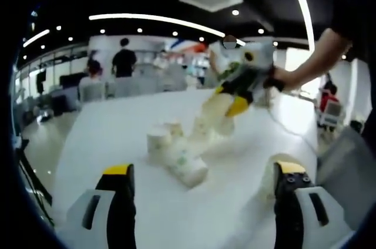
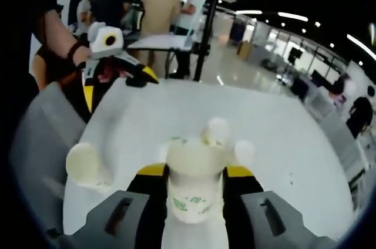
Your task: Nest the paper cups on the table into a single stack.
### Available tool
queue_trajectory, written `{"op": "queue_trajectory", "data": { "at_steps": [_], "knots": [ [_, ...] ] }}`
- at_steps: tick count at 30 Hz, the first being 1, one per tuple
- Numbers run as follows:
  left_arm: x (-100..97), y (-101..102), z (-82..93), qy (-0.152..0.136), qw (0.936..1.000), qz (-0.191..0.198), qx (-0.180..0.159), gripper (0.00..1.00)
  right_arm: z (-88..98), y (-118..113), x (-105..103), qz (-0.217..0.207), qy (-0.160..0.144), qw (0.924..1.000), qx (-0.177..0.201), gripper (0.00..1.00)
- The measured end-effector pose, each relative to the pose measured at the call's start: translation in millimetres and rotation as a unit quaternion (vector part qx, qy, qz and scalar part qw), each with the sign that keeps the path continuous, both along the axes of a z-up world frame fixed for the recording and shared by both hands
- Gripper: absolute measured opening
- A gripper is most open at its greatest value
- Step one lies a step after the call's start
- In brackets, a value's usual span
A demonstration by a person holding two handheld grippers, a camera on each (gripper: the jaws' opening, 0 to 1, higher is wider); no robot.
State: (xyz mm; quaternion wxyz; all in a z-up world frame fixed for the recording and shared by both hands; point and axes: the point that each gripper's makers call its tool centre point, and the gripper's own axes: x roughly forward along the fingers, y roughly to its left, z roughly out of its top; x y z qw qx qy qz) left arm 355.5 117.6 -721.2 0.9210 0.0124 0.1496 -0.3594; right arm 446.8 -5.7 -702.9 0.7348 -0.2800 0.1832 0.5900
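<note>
In the right gripper view my right gripper (image 2: 195, 170) is shut on a white paper cup (image 2: 191, 199) with green print, its rim pointing away from me. The left gripper view has that gripper (image 1: 229, 99) hanging over the table's middle, the held cup (image 1: 216, 108) tilted down toward a cluster of cups (image 1: 161, 140). One printed cup (image 1: 189, 167) lies on its side in front of the cluster. My left gripper (image 1: 204, 168) is open, low over the near table, with a single cup (image 1: 271, 174) beside its right jaw. Seen from the right, the left gripper (image 2: 117, 87) is spread wide.
The white table (image 1: 117, 120) is long, with open surface on every side of the cups. Two more cups (image 2: 217, 131) stand just beyond the held one, and a lone cup (image 2: 82, 167) stands at the left. People stand at desks (image 2: 158, 40) behind the table.
</note>
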Motion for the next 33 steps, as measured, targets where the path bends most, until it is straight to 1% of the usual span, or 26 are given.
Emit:
{"op": "queue_trajectory", "data": {
  "at_steps": [3, 4, 7, 8, 9, 11, 13, 14, 17, 18, 20, 21, 22, 23, 24, 25, 27, 33],
  "knots": [
    [2.0, -0.2, 2.2, -0.007, 1.0, -0.004, 0.006, 0.96, 12.1, 0.9, 1.2, -0.019, 0.001, 0.9994, 0.028, 0.32],
    [2.2, -0.5, 3.4, -0.009, 0.9999, -0.004, 0.005, 0.97, 18.7, 1.8, 1.5, -0.027, -0.001, 0.9987, 0.043, 0.32],
    [2.4, -1.6, 7.0, -0.009, 0.9999, -0.007, 0.0, 0.96, 28.7, 1.0, -1.0, -0.035, -0.011, 0.9977, 0.058, 0.32],
    [2.4, -1.8, 6.8, -0.009, 0.9999, -0.008, 0.002, 0.96, 32.5, 0.6, -1.0, -0.037, -0.019, 0.9972, 0.062, 0.32],
    [2.3, -2.0, 7.2, -0.009, 0.9999, -0.011, 0.002, 0.96, 40.1, 2.4, -1.8, -0.037, -0.028, 0.9958, 0.08, 0.32],
    [2.1, -2.4, 7.4, -0.009, 0.9999, -0.013, 0.001, 0.96, 44.6, 1.6, -3.5, -0.042, -0.026, 0.995, 0.088, 0.32],
    [2.4, -1.5, 6.8, -0.01, 0.9998, -0.015, 0.005, 0.96, 50.1, 0.2, -4.6, -0.048, -0.031, 0.9936, 0.098, 0.32],
    [2.6, -0.9, 7.2, -0.011, 0.9998, -0.014, 0.009, 0.96, 54.7, -0.6, -5.1, -0.053, -0.035, 0.992, 0.109, 0.32],
    [2.2, -1.3, 11.6, -0.016, 0.9997, -0.015, 0.004, 0.96, 59.4, -4.7, -5.6, -0.07, -0.032, 0.9892, 0.124, 0.32],
    [2.0, -1.6, 12.3, -0.017, 0.9997, -0.016, 0.004, 0.96, 66.0, -4.8, -7.4, -0.074, -0.032, 0.986, 0.146, 0.32],
    [1.2, -2.3, 12.7, -0.016, 0.9997, -0.017, 0.004, 0.96, 67.7, -9.6, -8.7, -0.085, -0.033, 0.9847, 0.149, 0.31],
    [0.6, -2.8, 13.0, -0.016, 0.9997, -0.019, 0.003, 0.96, 69.9, -9.3, -11.3, -0.082, -0.029, 0.9828, 0.163, 0.32],
    [-0.4, -3.5, 13.1, -0.016, 0.9997, -0.02, 0.004, 0.96, 74.6, -5.1, -16.2, -0.071, -0.021, 0.9794, 0.188, 0.32],
    [-1.1, -3.9, 12.9, -0.016, 0.9996, -0.021, 0.005, 0.96, 75.6, -5.1, -21.8, -0.074, -0.003, 0.9771, 0.199, 0.32],
    [-1.6, -4.2, 12.8, -0.015, 0.9996, -0.022, 0.005, 0.96, 74.6, -7.0, -22.3, -0.076, -0.011, 0.9782, 0.193, 0.33],
    [-2.7, -4.9, 12.5, -0.013, 0.9996, -0.024, 0.006, 0.96, 75.3, -6.5, -25.2, -0.074, -0.012, 0.9773, 0.198, 0.33],
    [-4.3, -5.4, 11.4, -0.011, 0.9996, -0.027, 0.006, 0.96, 78.7, -4.9, -32.8, -0.072, -0.007, 0.9741, 0.214, 0.33],
    [-7.9, -7.6, 11.8, -0.011, 0.9994, -0.033, 0.006, 0.96, 79.0, -2.6, -49.4, -0.069, -0.008, 0.9723, 0.223, 0.33]
  ]
}}
